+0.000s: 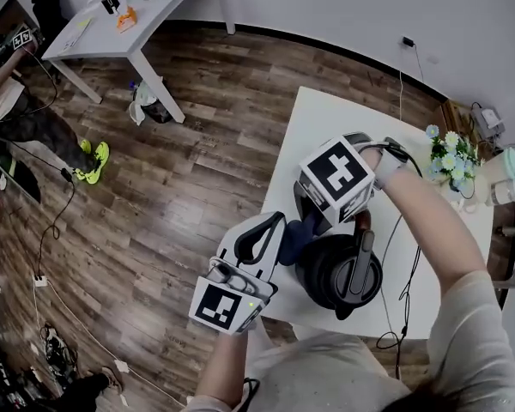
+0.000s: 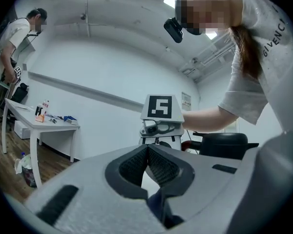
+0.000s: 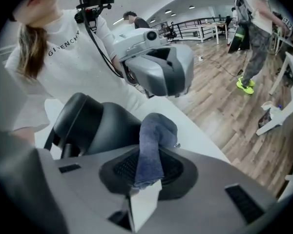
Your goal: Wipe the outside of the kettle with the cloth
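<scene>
The black kettle [image 1: 339, 270] stands on the white table [image 1: 326, 118] near its front edge, its handle [image 1: 360, 264] across the top. My right gripper [image 1: 313, 221] hangs just above the kettle's left side, shut on a blue cloth [image 1: 296, 234]. In the right gripper view the cloth [image 3: 154, 145] rises from the right gripper [image 3: 146, 167] and folds over beside the kettle [image 3: 97, 126]. My left gripper [image 1: 262, 234] is left of the cloth at the table's edge. Its tips meet, shut, in the left gripper view [image 2: 147, 150], facing the right gripper [image 2: 158, 130] and the kettle [image 2: 224, 143].
A vase of flowers [image 1: 451, 157] and a pale bottle [image 1: 506, 174] stand at the table's far right. A black cable [image 1: 403, 290] runs along the table by the kettle. Across the wooden floor are another white table [image 1: 146, 24] and a person [image 1: 34, 127].
</scene>
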